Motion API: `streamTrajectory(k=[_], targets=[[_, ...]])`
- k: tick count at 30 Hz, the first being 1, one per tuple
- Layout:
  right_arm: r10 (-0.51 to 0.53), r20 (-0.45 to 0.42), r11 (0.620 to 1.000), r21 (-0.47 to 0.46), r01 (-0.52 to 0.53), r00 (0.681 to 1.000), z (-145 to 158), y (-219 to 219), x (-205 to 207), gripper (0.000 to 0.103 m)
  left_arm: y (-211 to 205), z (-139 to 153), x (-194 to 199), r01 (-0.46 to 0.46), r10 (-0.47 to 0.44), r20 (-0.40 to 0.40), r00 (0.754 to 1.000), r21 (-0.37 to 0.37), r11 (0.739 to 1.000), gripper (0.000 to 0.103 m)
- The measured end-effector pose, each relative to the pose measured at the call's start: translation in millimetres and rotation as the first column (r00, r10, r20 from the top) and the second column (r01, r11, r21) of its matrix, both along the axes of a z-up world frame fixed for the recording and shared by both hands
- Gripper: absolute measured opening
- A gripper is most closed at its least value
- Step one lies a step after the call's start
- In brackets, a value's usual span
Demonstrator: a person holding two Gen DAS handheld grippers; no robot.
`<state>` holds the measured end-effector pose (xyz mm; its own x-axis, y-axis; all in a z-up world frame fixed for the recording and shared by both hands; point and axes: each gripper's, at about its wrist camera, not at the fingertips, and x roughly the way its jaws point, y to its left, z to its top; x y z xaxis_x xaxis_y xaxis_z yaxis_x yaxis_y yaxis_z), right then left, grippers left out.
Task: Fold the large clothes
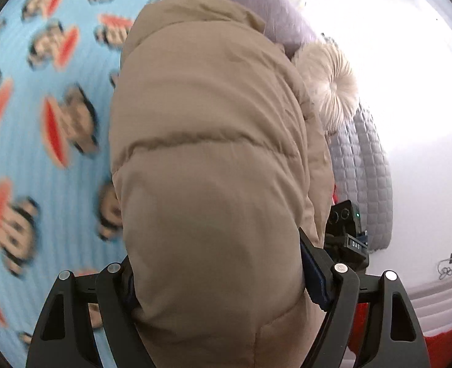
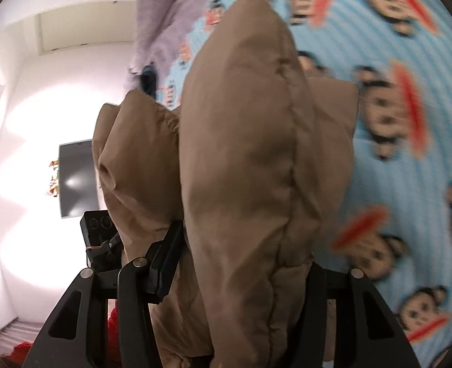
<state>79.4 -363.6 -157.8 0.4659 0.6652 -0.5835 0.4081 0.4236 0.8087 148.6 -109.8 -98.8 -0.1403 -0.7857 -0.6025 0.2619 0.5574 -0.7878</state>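
Note:
A beige puffer jacket [image 1: 207, 141] fills the middle of the left wrist view, lifted above the bed. My left gripper [image 1: 218, 268] is shut on a thick padded fold of it, and the fabric bulges out between the two black fingers [image 1: 316, 271]. In the right wrist view another bunched part of the jacket [image 2: 244, 153] hangs upright from my right gripper [image 2: 241, 263], which is shut on it. Its left finger [image 2: 167, 257] presses into the padding, while the right finger is mostly hidden behind the fabric. A sleeve opening [image 2: 108, 174] shows at the left.
Under the jacket lies a light blue bedsheet [image 1: 42, 159] with a cartoon monkey print. A lilac quilt [image 1: 256, 3], a fluffy cream cushion [image 1: 330, 82] and a grey quilted blanket [image 1: 370, 168] lie at the bed's far side. A dark screen [image 2: 77, 178] hangs on the white wall.

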Motion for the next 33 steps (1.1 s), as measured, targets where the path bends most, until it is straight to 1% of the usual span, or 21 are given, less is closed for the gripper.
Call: streamTrajectory(k=[4,6,8,11,12,13,14,16,17,20,22,23,25,27,28,29,30,31,32,33], targets=[[0.029,0.056,1.000,0.001,-0.029,0.998,5.0,35.3,55.9,0.055,34.6,17.2,53.8,-0.040,0.037,0.073,0.997,0.032,0.999,0.082],[0.040,0.074,0.999,-0.002,-0.040,0.996,1.3,49.9,82.7,0.055,50.7,14.6,82.2,-0.062,0.057,0.105,0.993,0.051,0.997,0.082],[0.053,0.079,0.999,-0.014,-0.052,0.995,-8.5,63.7,110.5,0.055,62.5,-0.5,106.2,-0.090,0.081,0.106,0.991,0.079,0.993,0.082],[0.072,0.023,0.997,-0.040,-0.071,0.997,-36.1,78.6,144.1,0.055,65.5,-32.5,127.3,-0.129,0.119,0.069,0.990,0.158,0.979,0.082],[0.080,-0.012,0.995,-0.053,-0.080,0.997,-49.5,83.5,154.2,0.055,66.8,-50.2,129.4,-0.138,0.133,0.041,0.990,0.172,0.975,0.086],[0.080,-0.033,0.995,-0.065,-0.082,0.996,-59.4,87.1,161.6,0.056,67.8,-60.1,131.3,-0.146,0.144,0.025,0.989,0.171,0.974,0.088],[0.077,-0.044,0.995,-0.060,-0.079,0.996,-70.0,88.7,167.4,0.059,71.1,-67.6,133.3,-0.154,0.154,0.013,0.988,0.162,0.975,0.090],[0.067,-0.053,0.997,-0.035,-0.069,0.996,-80.4,89.8,172.8,0.064,77.0,-76.6,135.3,-0.164,0.165,0.008,0.986,0.136,0.977,0.092],[0.066,-0.058,0.997,-0.029,-0.067,0.996,-84.3,90.3,174.6,0.066,79.3,-79.3,134.9,-0.166,0.167,0.009,0.986,0.138,0.976,0.094],[0.075,-0.077,0.996,-0.042,-0.078,0.994,-89.2,90.1,180.4,0.071,65.7,-81.3,124.3,-0.166,0.164,0.027,0.986,0.159,0.973,0.094],[0.077,-0.093,0.994,-0.064,-0.083,0.993,-86.4,82.0,176.5,0.071,62.3,-70.8,115.1,-0.172,0.159,0.075,0.984,0.209,0.963,0.094],[0.077,-0.101,0.992,-0.093,-0.086,0.992,-80.4,78.6,177.2,0.071,57.3,-64.7,109.6,-0.179,0.159,0.102,0.982,0.233,0.956,0.094],[0.071,-0.112,0.981,-0.171,-0.090,0.991,-66.2,74.1,171.0,0.071,65.5,-50.6,105.4,-0.208,0.164,0.174,0.971,0.270,0.940,0.089],[0.059,-0.118,0.956,-0.280,-0.090,0.991,-45.5,71.2,162.2,0.071,69.8,-29.0,100.2,-0.252,0.183,0.246,0.952,0.291,0.923,0.071],[0.051,-0.120,0.944,-0.317,-0.087,0.991,-38.0,69.8,158.4,0.069,74.6,-20.7,98.5,-0.276,0.197,0.276,0.941,0.289,0.917,0.065],[0.040,-0.122,0.926,-0.367,-0.082,0.992,-28.4,66.2,153.3,0.059,78.7,-9.2,97.1,-0.298,0.206,0.313,0.927,0.282,0.912,0.054],[0.035,-0.109,0.911,-0.404,-0.076,0.993,-19.3,63.7,146.3,0.040,80.4,0.4,98.0,-0.308,0.207,0.341,0.917,0.277,0.910,0.044],[0.032,-0.095,0.906,-0.417,-0.069,0.995,-11.1,63.6,141.9,0.032,80.4,8.2,100.2,-0.313,0.203,0.368,0.907,0.270,0.911,0.043],[0.032,-0.085,0.904,-0.422,-0.065,0.996,-9.1,61.5,136.0,0.025,74.4,14.5,104.2,-0.313,0.196,0.389,0.900,0.265,0.912,0.043],[0.034,-0.067,0.903,-0.426,-0.059,0.997,-2.7,64.1,133.4,0.023,72.9,18.9,109.3,-0.300,0.175,0.413,0.894,0.262,0.917,0.043]])
